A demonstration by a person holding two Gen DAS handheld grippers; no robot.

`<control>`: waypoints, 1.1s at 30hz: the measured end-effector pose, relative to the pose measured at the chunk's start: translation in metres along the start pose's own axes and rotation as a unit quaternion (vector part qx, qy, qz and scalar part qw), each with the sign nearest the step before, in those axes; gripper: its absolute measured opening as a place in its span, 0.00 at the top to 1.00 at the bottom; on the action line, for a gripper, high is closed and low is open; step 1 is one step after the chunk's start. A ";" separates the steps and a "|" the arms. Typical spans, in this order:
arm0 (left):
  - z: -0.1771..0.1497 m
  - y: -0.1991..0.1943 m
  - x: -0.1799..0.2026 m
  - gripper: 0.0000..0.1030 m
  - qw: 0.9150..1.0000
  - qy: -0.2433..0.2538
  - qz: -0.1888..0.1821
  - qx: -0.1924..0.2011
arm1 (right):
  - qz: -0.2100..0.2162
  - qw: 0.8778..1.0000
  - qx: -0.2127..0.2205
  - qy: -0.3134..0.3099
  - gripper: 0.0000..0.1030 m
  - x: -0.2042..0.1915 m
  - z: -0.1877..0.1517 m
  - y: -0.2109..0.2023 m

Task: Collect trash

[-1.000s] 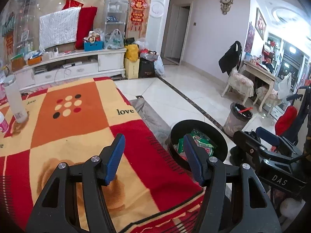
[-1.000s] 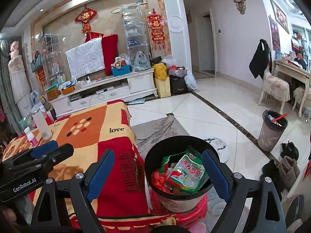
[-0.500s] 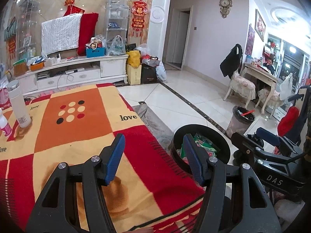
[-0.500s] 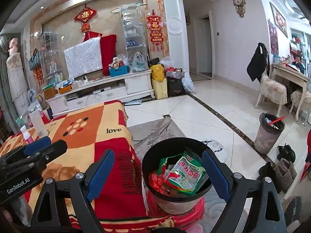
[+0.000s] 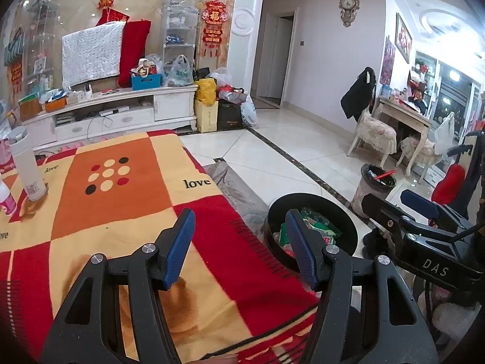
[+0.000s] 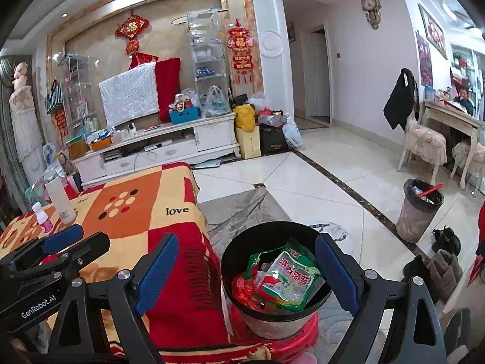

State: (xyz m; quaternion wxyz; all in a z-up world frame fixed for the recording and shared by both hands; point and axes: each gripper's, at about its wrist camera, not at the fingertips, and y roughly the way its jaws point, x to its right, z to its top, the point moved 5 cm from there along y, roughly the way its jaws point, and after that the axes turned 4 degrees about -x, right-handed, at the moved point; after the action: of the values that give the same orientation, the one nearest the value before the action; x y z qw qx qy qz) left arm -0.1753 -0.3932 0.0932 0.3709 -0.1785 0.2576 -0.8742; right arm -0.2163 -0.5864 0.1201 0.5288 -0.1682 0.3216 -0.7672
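Note:
A black bin stands on a red stool beside the table, holding green snack wrappers and a red wrapper. My right gripper hangs open and empty just above the bin, its fingers to either side of it. My left gripper is open and empty over the near right corner of the red and orange blanket on the table. In the left wrist view the bin sits just past the right finger, with the right gripper beyond it. No loose trash shows on the blanket.
A tall white bottle and a small pink bottle stand at the blanket's far left. A grey lined bin stands on the tiled floor to the right, with shoes next to it. A white TV cabinet is behind.

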 end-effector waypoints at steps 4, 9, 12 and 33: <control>0.000 0.002 -0.001 0.41 1.000 -0.001 -0.004 -0.001 | 0.001 1.000 -0.001 -0.002 0.13 0.000 0.001 0.000; -0.001 0.004 -0.004 0.41 1.000 -0.006 -0.007 -0.006 | 0.001 1.000 -0.002 -0.002 0.13 -0.001 0.000 0.000; -0.001 0.004 -0.004 0.41 1.000 -0.008 -0.009 -0.007 | 0.001 1.000 -0.002 -0.002 0.13 -0.001 0.000 0.001; -0.006 0.006 -0.001 0.41 1.000 -0.008 -0.012 -0.014 | 0.001 1.000 -0.014 -0.002 0.13 0.001 -0.003 0.006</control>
State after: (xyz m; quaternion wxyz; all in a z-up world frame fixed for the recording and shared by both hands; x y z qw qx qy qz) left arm -0.1740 -0.3943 0.0845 0.3602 -0.1940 0.2651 -0.8731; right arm -0.2143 -0.5880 0.1143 0.5275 -0.1764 0.3313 -0.7622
